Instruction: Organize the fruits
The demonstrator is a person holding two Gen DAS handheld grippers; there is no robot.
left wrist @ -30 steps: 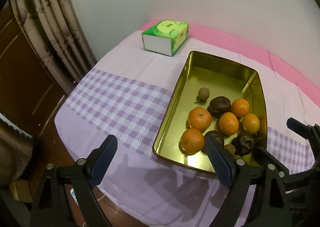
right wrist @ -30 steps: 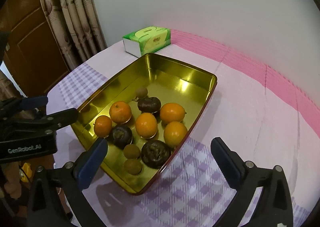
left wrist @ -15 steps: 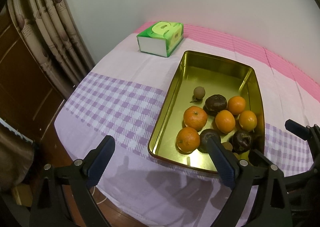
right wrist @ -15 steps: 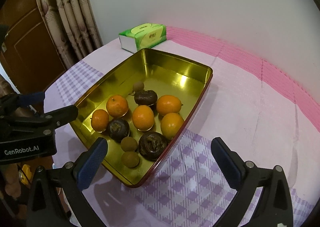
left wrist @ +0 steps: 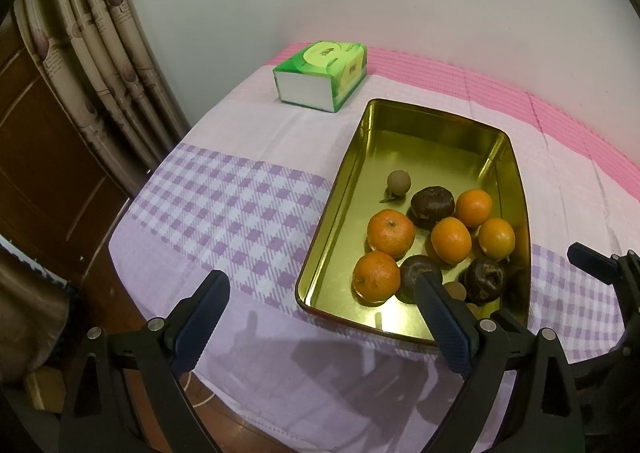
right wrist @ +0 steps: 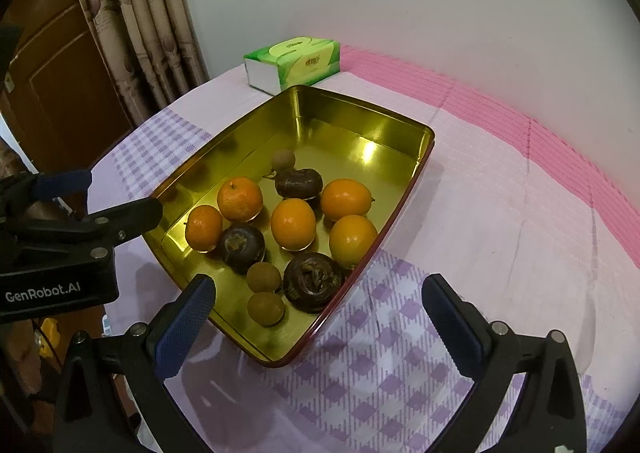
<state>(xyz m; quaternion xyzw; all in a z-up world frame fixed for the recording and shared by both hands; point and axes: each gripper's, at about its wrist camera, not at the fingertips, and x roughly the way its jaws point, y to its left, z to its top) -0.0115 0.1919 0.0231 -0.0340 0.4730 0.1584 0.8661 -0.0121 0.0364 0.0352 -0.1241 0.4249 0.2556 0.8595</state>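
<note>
A gold metal tray (left wrist: 432, 125) (right wrist: 360, 121) sits on the table and holds all the fruit in its near half: several oranges (left wrist: 391, 233) (right wrist: 293, 224), three dark brown fruits (left wrist: 433, 203) (right wrist: 313, 281) and small tan round fruits (left wrist: 399, 183) (right wrist: 263, 278). My left gripper (left wrist: 320, 307) is open and empty, near the tray's near left corner. My right gripper (right wrist: 318, 311) is open and empty, above the tray's near right corner. The left gripper also shows in the right wrist view (right wrist: 104, 201).
A green tissue box (left wrist: 322, 75) (right wrist: 294, 63) stands behind the tray near the wall. The table has a pink and purple checked cloth (left wrist: 224, 205). Curtains (left wrist: 100, 53) and a wooden door (right wrist: 60, 65) are to the left, past the table edge.
Both grippers have drawn back and up from the tray, so tray and fruit sit slightly farther away in both views. Nothing was grasped or moved.
</note>
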